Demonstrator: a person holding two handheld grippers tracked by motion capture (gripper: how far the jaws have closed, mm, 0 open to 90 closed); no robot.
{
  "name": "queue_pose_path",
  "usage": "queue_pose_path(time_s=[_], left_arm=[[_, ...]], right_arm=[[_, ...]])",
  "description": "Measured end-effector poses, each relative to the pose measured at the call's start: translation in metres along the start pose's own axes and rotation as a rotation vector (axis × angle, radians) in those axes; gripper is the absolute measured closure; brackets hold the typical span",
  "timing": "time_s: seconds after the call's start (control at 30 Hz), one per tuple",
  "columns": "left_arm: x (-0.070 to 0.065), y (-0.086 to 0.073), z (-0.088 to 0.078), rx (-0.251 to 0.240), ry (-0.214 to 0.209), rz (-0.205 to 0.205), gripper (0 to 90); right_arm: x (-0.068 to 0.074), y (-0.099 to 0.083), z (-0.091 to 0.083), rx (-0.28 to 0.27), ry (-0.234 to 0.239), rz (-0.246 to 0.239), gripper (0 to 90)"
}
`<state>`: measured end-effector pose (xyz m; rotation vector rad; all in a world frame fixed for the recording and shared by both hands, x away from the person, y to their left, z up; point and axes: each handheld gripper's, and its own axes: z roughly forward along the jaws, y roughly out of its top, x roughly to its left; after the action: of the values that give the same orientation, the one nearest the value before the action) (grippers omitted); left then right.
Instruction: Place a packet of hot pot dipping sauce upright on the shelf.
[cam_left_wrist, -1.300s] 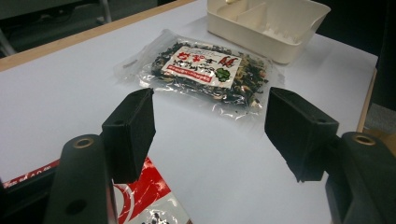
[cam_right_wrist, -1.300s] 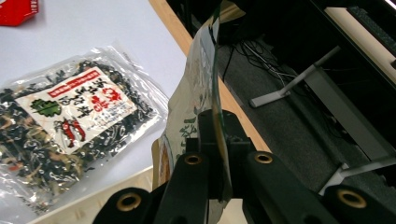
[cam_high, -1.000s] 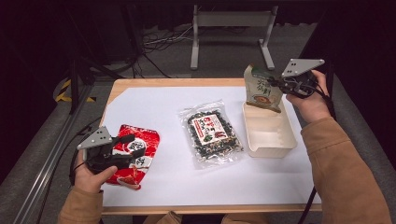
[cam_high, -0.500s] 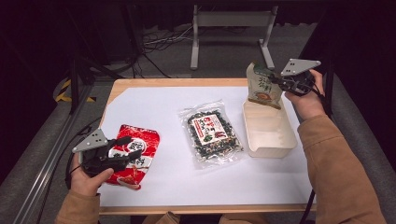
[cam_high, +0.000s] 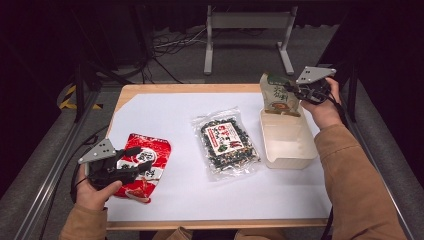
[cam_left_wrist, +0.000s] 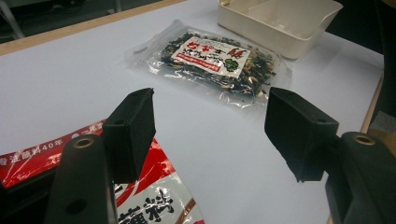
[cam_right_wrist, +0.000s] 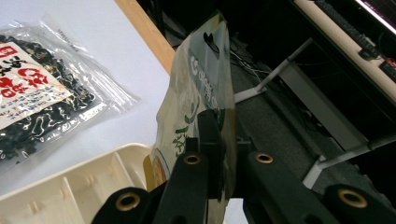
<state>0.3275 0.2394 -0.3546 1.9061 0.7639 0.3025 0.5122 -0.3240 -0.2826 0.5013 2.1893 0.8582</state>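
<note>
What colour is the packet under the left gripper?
Red and white packet, with black lettering; clearest in the high view.

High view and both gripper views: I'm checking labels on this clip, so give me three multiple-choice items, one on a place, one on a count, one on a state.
1. Where is the green-and-tan pouch?
A. flat at the table's middle
B. upright at the far end of the cream tray
C. under the left gripper

2. How many snack packets are there in all?
A. two
B. three
C. five

3. How do the left gripper jaws stand?
A. open, nothing between them
B. shut on the red packet
C. shut on the tray

Key: 1 B, the right gripper holds the pouch upright by the tray's far end. 2 B, the pouch, the clear dark-mix packet and the red packet. 3 A, the left gripper view shows a wide gap with bare white table between the jaws.
</note>
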Motion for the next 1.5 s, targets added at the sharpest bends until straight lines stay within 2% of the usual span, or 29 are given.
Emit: queue_pose_path(time_s=[0.17,0.47,0.57,0.87,1.0,1.17,1.37,1.5], left_arm=[[0.000,0.000,0.001,-0.003,0.001,0.001,33.9],[0.002,0.000,0.001,0.002,-0.003,-0.002,33.9],[0.002,0.000,0.003,0.001,-0.004,0.009,33.9],[0.003,0.002,0.007,0.005,-0.014,0.005,33.9],[0.004,0.002,0.009,0.006,-0.018,0.002,33.9],[0.004,0.004,0.011,0.008,-0.026,0.008,34.0],[0.006,0.004,0.012,0.011,-0.015,0.009,34.2],[0.007,0.004,0.012,0.010,-0.017,0.003,34.4]], right_arm=[[0.006,-0.002,0.006,0.008,0.020,-0.011,88.3],[0.008,-0.007,0.010,0.029,0.027,0.011,88.0],[0.008,-0.011,0.011,0.057,0.029,0.017,87.9],[0.005,-0.029,0.010,0.084,0.018,0.072,87.0],[0.004,-0.038,0.009,0.129,0.019,0.088,85.5],[0.003,-0.046,0.008,0.134,0.013,0.119,84.2],[0.004,-0.044,0.006,0.130,0.016,0.124,73.9],[0.006,-0.043,0.004,0.105,-0.025,0.138,57.4]])
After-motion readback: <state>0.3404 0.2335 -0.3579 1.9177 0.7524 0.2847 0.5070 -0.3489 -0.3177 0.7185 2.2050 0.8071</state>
